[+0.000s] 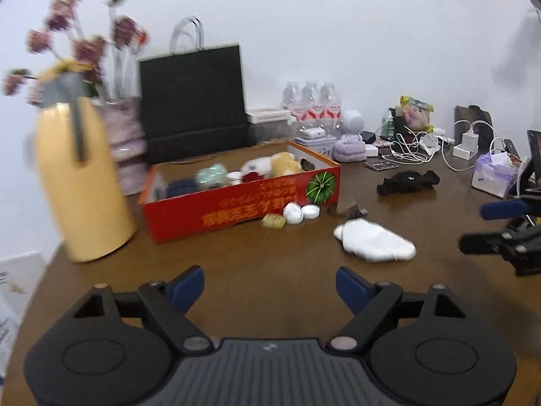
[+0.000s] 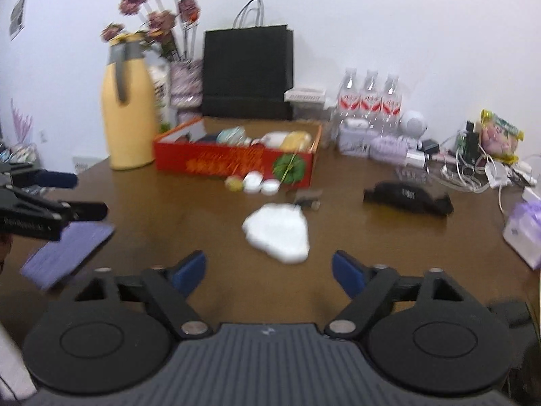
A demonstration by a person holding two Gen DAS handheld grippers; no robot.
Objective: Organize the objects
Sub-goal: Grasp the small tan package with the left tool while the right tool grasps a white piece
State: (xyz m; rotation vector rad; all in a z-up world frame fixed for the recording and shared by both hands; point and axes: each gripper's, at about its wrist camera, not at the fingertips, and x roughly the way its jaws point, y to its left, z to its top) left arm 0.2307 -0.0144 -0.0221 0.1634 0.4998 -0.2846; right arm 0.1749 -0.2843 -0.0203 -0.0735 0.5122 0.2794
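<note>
A red cardboard box (image 1: 236,203) (image 2: 216,162) holding several small items stands on the brown table (image 1: 270,253). In front of it lie a gold-wrapped sweet (image 1: 273,220) (image 2: 234,182) and two white caps (image 1: 301,212) (image 2: 260,182). A white crumpled cloth (image 1: 375,241) (image 2: 279,233) and a black cloth (image 1: 407,181) (image 2: 407,198) lie on the table. My left gripper (image 1: 269,286) is open and empty, above the table short of the box. My right gripper (image 2: 268,270) is open and empty, just short of the white cloth.
A yellow thermos jug (image 1: 81,182) (image 2: 126,108), a flower vase (image 1: 126,142), a black paper bag (image 1: 192,101) (image 2: 248,74), water bottles (image 2: 370,98), chargers and cables (image 1: 439,149), a tissue pack (image 2: 525,226) and a purple notebook (image 2: 67,253) stand around.
</note>
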